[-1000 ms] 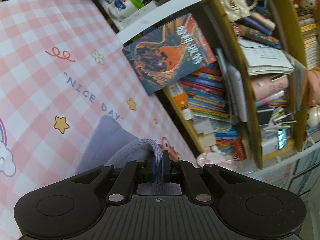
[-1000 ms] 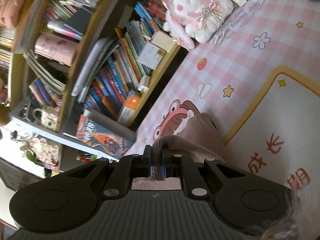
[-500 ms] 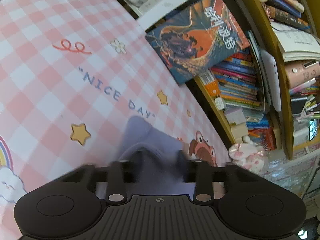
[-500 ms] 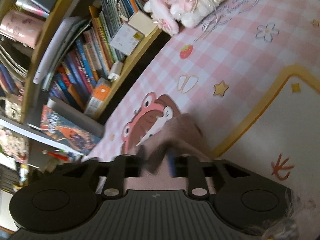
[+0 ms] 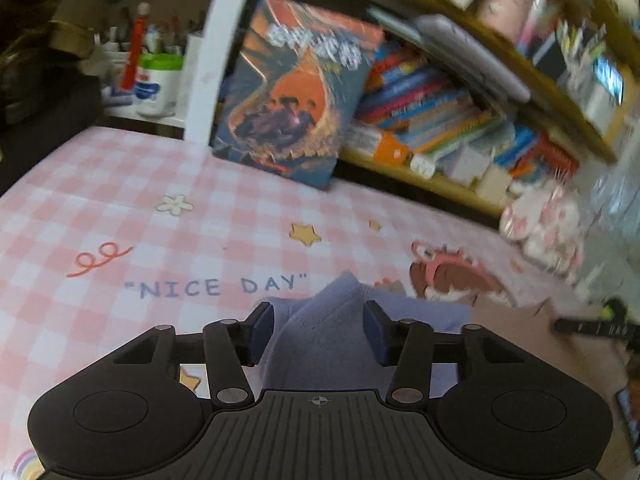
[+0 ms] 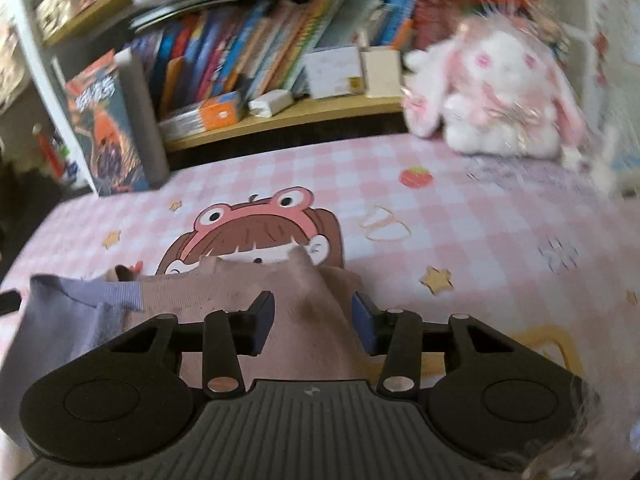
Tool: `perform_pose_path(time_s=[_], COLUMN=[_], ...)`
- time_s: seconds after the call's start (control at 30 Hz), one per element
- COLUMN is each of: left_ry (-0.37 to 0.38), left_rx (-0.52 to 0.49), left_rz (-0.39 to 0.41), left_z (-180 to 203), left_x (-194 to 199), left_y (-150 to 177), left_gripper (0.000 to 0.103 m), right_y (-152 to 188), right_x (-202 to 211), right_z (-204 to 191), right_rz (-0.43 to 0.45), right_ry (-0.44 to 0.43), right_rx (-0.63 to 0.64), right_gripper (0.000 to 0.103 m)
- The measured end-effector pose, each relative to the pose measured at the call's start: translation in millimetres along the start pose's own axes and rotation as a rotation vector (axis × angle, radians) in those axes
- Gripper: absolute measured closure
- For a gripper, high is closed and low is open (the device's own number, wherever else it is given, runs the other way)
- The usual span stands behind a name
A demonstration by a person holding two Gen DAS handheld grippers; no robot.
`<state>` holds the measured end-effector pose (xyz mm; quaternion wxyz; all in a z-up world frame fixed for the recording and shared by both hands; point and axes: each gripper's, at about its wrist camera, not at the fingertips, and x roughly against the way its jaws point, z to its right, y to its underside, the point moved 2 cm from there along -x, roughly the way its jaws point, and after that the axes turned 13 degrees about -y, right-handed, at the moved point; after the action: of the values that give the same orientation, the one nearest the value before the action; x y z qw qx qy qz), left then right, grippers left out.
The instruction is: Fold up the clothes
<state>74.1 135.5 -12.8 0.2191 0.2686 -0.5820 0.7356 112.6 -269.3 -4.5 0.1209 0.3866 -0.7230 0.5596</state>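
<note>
Right now the garment lies on the pink checked cloth (image 5: 120, 216) in two colours: a lavender part (image 5: 320, 344) and a dusty-pink part (image 6: 304, 320), joined at a ribbed lavender band (image 6: 120, 296) seen in the right wrist view. A raised ridge of the lavender fabric stands between the spread fingers of the left gripper (image 5: 318, 330); the jaws are wide apart and do not pinch it. The right gripper (image 6: 313, 322) is likewise wide open, with a peak of the dusty-pink fabric rising between its fingers, not clamped. Whether the pads brush the cloth cannot be told.

Just beyond the garment, the cloth shows a printed cartoon girl in a frog hood (image 6: 256, 232), the words "NICE DAY" (image 5: 216, 286), several yellow stars and one strawberry (image 6: 416, 178).

At the far edge, one large book with an orange and blue cover (image 5: 292, 96) leans upright against a white post (image 5: 208, 64). To its right a wooden shelf (image 6: 280, 118) holds a packed row of books, too blurred to count, with a few small boxes in front of them. One white and pink plush rabbit (image 6: 496, 96) sits on the cloth at the far right, touching the shelf's edge. At the far left a white tub with a green rim (image 5: 158, 84) stands among pens and bottles; its contents are unclear. A dark object (image 5: 592, 324) lies at the near right in the left wrist view, too blurred to name.
</note>
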Motion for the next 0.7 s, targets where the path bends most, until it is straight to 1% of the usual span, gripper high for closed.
perform_pose_path(time_s=[0.03, 0.07, 0.1, 0.13, 0.17, 0.2, 0.23, 0.3, 0.4, 0.43, 0.53, 0.63, 0.67, 0.7], left_ry=[0.002, 0.006, 0.015, 0.024, 0.028, 0.024, 0.019, 0.009, -0.006, -0.008, 0.007, -0.001, -0.010, -0.019], left_rx=[-0.002, 0.009, 0.052, 0.095, 0.124, 0.118, 0.113, 0.103, 0.087, 0.084, 0.094, 0.094, 0.094, 0.094], left_rz=[-0.011, -0.022, -0.035, -0.047, -0.059, -0.068, -0.077, -0.094, -0.121, -0.128, -0.127, -0.124, -0.118, -0.112], left_z=[1, -1, -6, -12, -16, -16, -17, -17, -18, -18, -21, -20, -19, -17], left_x=[-5, -9, -10, -11, -12, -15, -18, -24, -32, -34, -34, -31, -28, -25], left_y=[-1, -1, -3, -4, -4, -3, -2, 0, 4, 5, 5, 4, 2, 0], left_gripper=[0.082, 0.097, 0.100, 0.100, 0.100, 0.100, 0.100, 0.099, 0.098, 0.098, 0.096, 0.094, 0.093, 0.092], right_y=[-1, -2, -4, -8, -10, -13, -14, -11, -2, 0, 0, -1, -1, -2], right_x=[-5, -9, -11, -10, -6, -2, -1, -10, -27, -29, -30, -27, -25, -22], right_z=[-2, -1, 2, 6, 8, 9, 10, 13, 22, 23, 21, 23, 21, 20], right_rz=[-0.005, -0.012, -0.020, -0.018, 0.004, 0.025, 0.027, -0.014, -0.058, -0.043, -0.045, -0.043, -0.040, -0.037], right_ry=[0.004, 0.006, 0.010, 0.014, -0.003, -0.019, -0.014, 0.023, 0.055, 0.051, 0.054, 0.044, 0.048, 0.052], right_rx=[0.020, 0.010, -0.018, -0.069, -0.111, -0.151, -0.165, -0.148, -0.161, -0.158, -0.140, -0.149, -0.146, -0.143], right_gripper=[0.064, 0.077, 0.098, 0.098, 0.098, 0.098, 0.098, 0.098, 0.098, 0.098, 0.098, 0.098, 0.097, 0.092])
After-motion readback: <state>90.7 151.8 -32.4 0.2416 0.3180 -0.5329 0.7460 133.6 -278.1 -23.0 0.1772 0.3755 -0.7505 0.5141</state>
